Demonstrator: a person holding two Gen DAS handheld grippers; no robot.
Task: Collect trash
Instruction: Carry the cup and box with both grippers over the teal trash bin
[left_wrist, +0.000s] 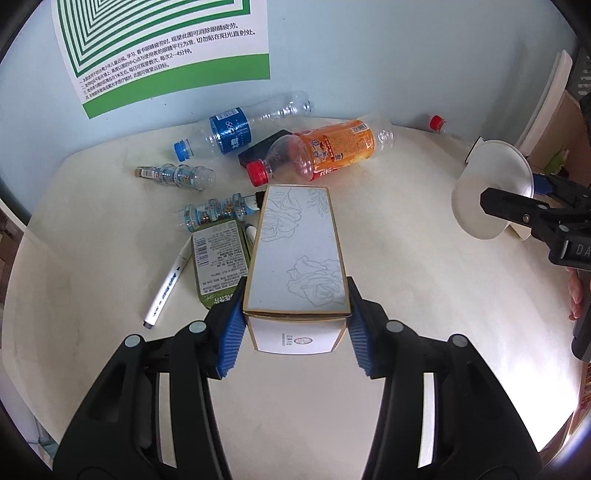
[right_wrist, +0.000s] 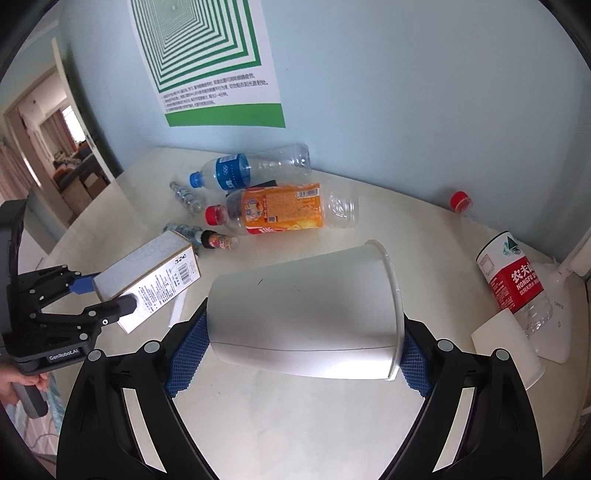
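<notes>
My left gripper (left_wrist: 295, 314) is shut on a long white box (left_wrist: 295, 236) with gold edges and rose line drawings, its blue pads pressing the box's near end from both sides. The right wrist view shows that box (right_wrist: 155, 266) tilted above the cream table (right_wrist: 295, 413), in the left gripper (right_wrist: 107, 295). My right gripper (right_wrist: 303, 332) is shut on a white paper cup (right_wrist: 306, 295) lying sideways between its pads, rim to the right. In the left wrist view, the cup (left_wrist: 480, 195) and right gripper (left_wrist: 517, 195) are at the right.
Empty bottles lie near the wall: one blue-labelled (left_wrist: 229, 131), one orange-labelled (left_wrist: 332, 147), two crushed (left_wrist: 177, 175). A green tin (left_wrist: 218, 266) and a marker (left_wrist: 166, 288) lie left of the box. At the right are a red-labelled bottle (right_wrist: 513, 280) and another paper cup (right_wrist: 506, 347).
</notes>
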